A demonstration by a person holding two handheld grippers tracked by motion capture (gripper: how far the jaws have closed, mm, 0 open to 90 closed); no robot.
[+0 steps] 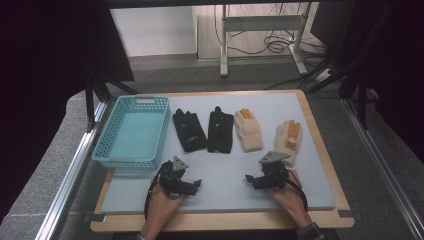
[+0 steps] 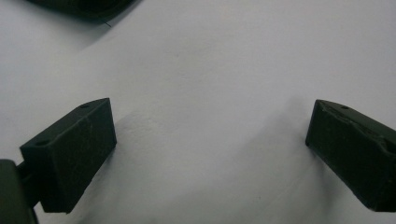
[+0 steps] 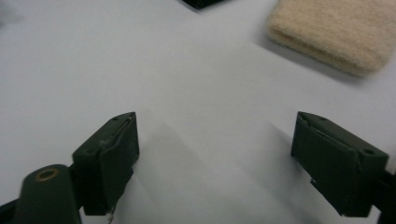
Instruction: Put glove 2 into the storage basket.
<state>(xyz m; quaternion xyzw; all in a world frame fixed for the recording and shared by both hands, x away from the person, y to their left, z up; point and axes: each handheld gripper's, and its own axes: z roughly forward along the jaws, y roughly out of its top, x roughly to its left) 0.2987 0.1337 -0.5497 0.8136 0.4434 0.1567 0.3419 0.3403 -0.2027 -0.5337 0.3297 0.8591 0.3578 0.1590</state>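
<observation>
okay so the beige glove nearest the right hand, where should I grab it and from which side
Take the beige glove by its cuff, the end lying closest to the right hand-held gripper. It lies flat on the mat with fingers pointing away, so the cuff edge is the thick, free part facing you. Come in low from the near side with jaws wide, as they stand now, and pinch the cuff's edge.

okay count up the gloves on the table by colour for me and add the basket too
Black gloves: 2, the left black glove and the right black glove
Cream gloves with orange fingertips: 2, the left cream glove and the right cream glove
Blue basket: 1
Total: 5
</observation>
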